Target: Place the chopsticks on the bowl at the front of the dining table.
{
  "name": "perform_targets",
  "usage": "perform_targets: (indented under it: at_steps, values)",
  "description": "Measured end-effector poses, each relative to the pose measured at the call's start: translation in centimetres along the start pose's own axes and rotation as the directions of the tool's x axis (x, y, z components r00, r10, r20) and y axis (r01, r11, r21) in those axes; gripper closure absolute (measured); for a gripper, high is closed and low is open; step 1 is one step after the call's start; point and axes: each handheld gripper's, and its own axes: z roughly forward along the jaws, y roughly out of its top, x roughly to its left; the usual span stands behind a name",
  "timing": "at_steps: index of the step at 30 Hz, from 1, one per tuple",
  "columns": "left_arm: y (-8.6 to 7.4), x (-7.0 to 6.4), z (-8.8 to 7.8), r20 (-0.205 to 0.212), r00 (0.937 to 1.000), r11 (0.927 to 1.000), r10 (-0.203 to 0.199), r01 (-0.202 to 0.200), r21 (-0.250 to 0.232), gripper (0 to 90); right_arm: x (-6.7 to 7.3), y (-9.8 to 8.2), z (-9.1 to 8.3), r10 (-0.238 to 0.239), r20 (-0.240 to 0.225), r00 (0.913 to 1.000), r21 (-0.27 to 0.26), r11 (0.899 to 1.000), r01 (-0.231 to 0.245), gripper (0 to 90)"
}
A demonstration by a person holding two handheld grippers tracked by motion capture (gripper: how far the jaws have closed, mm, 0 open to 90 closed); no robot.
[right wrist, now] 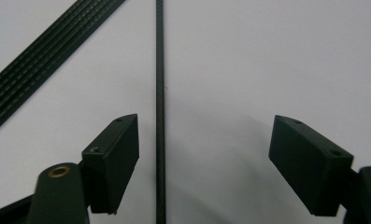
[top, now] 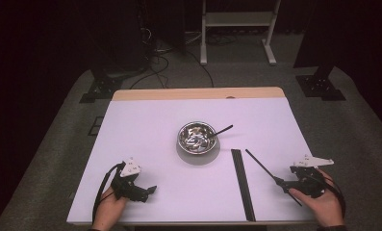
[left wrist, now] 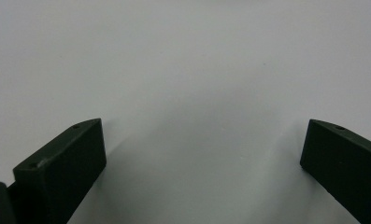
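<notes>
A steel bowl [top: 197, 136] stands mid-table with small metal pieces inside and a thin black stick [top: 223, 129] leaning over its right rim. To its right lies a bundle of black rods [top: 242, 183] [right wrist: 47, 56], and beside that a single thin black rod [top: 261, 167] [right wrist: 160, 70] lies diagonally. My right gripper [top: 282, 182] [right wrist: 206, 126] is open low over the table, and the single rod runs between its jaws, close to the left one, untouched. At the near left my left gripper [top: 148, 190] [left wrist: 204, 140] is open over bare white tabletop with nothing between its jaws.
The white table [top: 145, 125] has a wooden strip [top: 198, 93] along its far edge. Beyond it, on the grey floor, are cables, dark stand feet [top: 321, 86] and a white frame [top: 236, 29].
</notes>
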Motion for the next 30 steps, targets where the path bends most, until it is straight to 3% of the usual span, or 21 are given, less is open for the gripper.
perform_targets:
  at_steps: [16, 30]
  values:
    - [0.0, 0.0, 0.0, 0.0, 1.0, 1.0, 0.0, 0.0, 0.0, 0.0, 0.0, 1.4, 1.3, -0.013, -0.074, 0.9971, -0.034, 0.999, 0.011, 48.8]
    - [0.0, 0.0, 0.0, -0.001, 1.0, 1.0, 0.0, 0.0, 0.0, 0.0, 0.5, 2.5, 2.7, -0.046, -0.117, 0.9921, -0.003, 0.999, 0.045, 70.3]
